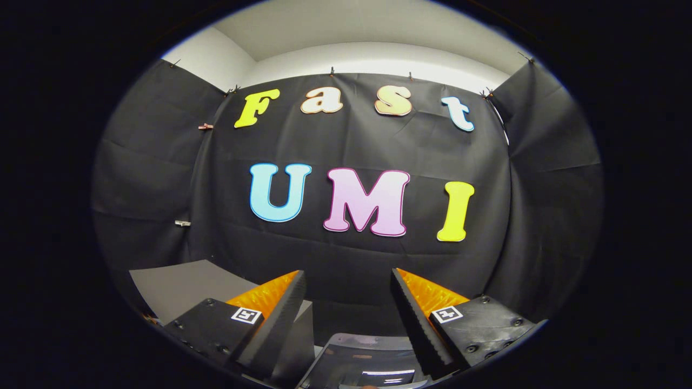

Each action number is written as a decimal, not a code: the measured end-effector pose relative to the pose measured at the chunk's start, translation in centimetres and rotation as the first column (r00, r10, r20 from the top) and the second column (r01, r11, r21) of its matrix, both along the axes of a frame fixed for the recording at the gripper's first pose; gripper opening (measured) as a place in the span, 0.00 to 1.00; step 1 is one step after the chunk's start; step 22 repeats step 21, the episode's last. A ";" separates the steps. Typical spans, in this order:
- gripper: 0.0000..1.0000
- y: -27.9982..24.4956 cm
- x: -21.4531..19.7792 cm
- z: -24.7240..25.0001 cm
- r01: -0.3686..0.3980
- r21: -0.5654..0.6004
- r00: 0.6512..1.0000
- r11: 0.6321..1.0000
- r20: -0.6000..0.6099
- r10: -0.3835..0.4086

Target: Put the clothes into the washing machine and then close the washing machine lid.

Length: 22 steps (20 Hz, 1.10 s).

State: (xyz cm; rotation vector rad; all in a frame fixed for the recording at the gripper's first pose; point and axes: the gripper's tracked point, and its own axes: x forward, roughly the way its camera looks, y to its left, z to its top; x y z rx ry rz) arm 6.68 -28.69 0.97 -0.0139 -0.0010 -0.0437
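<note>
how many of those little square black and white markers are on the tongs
2. One marker sits on the left finger's black base, the other marker on the right finger's base. The tongs are open, nothing between them.

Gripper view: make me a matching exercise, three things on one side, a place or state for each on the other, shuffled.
Things:
1. black two-finger gripper
2. dark glossy washing machine lid
3. grey flat surface

Places or states:
A. low between the fingers
B. beside the left finger
C. open, nothing between the fingers

Pairs: 1-C, 2-A, 3-B
</note>
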 end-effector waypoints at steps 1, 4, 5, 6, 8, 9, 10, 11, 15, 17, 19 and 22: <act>0.98 0.2 0.0 0.0 -0.004 -0.004 1.000 1.000 0.001 0.004; 0.98 0.5 0.1 0.2 -0.015 -0.011 1.000 1.000 0.007 0.015; 0.98 0.7 0.2 0.4 -0.018 -0.011 1.000 1.000 0.008 0.018; 0.98 0.8 0.3 0.3 -0.021 -0.010 1.000 1.000 0.007 0.021; 0.98 0.9 0.4 0.3 -0.025 -0.010 1.000 1.000 0.005 0.025; 0.98 1.0 0.4 0.2 -0.029 -0.010 1.000 1.000 0.003 0.029; 0.98 1.1 0.5 0.1 -0.031 -0.011 1.000 0.999 -0.001 0.031; 0.98 1.1 0.5 0.3 -0.033 -0.013 0.999 0.999 0.000 0.033; 0.98 0.9 0.4 0.9 -0.035 -0.015 0.999 0.999 0.022 0.035; 0.98 0.5 0.4 0.8 -0.027 -0.015 0.999 1.000 0.022 0.028; 0.98 0.3 0.5 0.7 -0.019 -0.003 1.000 1.000 0.020 0.019; 0.98 0.1 0.4 0.5 -0.013 0.008 1.000 1.000 0.015 0.013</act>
